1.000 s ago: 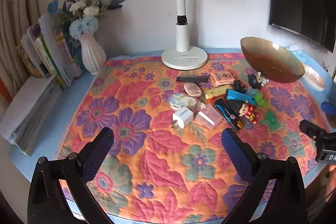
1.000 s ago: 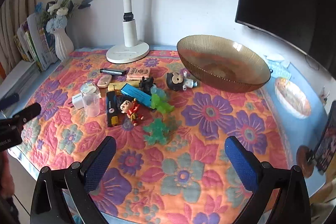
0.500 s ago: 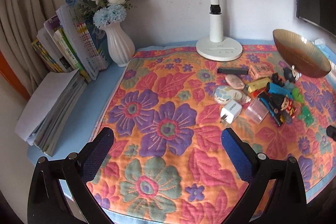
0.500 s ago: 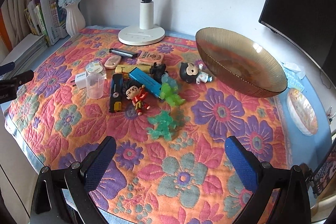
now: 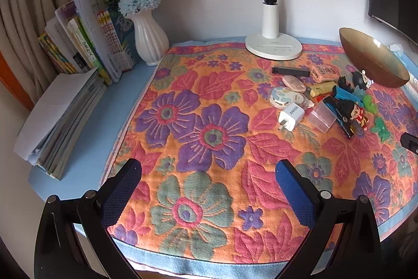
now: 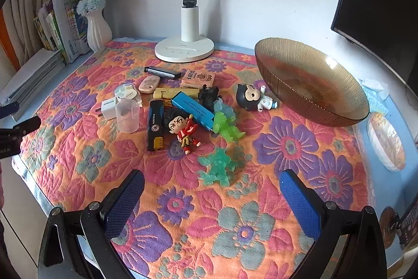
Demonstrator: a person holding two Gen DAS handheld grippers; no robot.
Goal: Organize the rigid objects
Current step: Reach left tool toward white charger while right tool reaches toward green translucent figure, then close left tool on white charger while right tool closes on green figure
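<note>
Small rigid objects lie in a loose pile on the floral cloth (image 6: pixel 287 148), a little above the centre of the right wrist frame and at the middle right of the left wrist frame. In the pile I see a white charger (image 6: pixel 109 108) touching a clear plastic cup (image 6: pixel 127 114), a black comb (image 6: pixel 155 124) beside a red figure (image 6: pixel 184 128), a blue box (image 6: pixel 192 110) resting across other items, and two green translucent toys, one (image 6: pixel 226 125) at the right of the box and one (image 6: pixel 216 169) lower, just apart from the pile. A black-headed doll (image 6: pixel 254 98) lies between the pile and the amber glass bowl (image 6: pixel 311 85), which stands at the right of the frame with nothing visible inside. A white lamp base (image 6: pixel 184 49) stands behind the pile, and a white vase (image 5: pixel 151 39) with blue flowers is at the upper left, next to books (image 5: pixel 86 38). The left gripper (image 5: pixel 208 196) is at the bottom of its frame, above bare cloth, its fingers wide apart and holding nothing. The right gripper (image 6: pixel 212 203) is also at the bottom of its frame, fingers wide apart, empty, with the lower green toy just above the gap.
</note>
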